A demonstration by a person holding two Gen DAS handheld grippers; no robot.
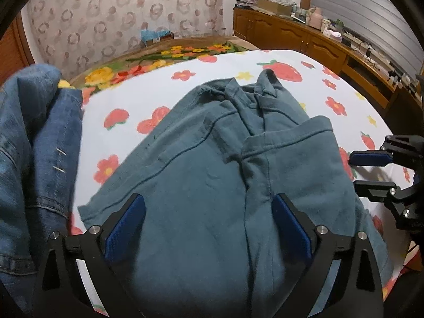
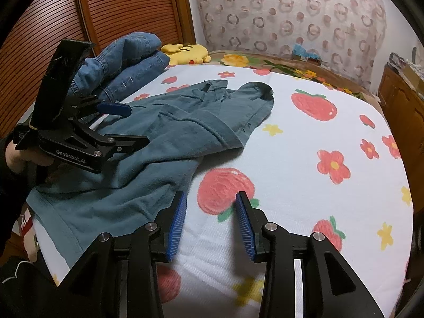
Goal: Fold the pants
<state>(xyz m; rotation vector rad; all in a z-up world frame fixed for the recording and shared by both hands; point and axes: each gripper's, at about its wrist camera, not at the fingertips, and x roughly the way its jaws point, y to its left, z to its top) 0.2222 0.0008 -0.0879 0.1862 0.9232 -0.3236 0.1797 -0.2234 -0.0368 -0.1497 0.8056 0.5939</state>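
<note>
Both views are evenly lit by soft indoor light, bright enough to read colours without harsh glare. The white sheet [image 2: 304, 143] is the brightest area and slightly washed out. Soft shadows fall on it just under the right gripper [image 2: 210, 222]. Fisheye distortion bends the room's edges, with a black vignette in all 4 corners. The left gripper [image 1: 209, 228] and the cloth nearest each lens look soft.

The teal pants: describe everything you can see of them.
The teal pants are soft, cotton-like and rumpled, lying in a loose heap on the flowered sheet. The waistband, with its seams and pocket edges, lies at the far end, one corner curled up. The open left gripper hangs over the near part without clamping it. A pile of blue jeans lies beside them.
</note>
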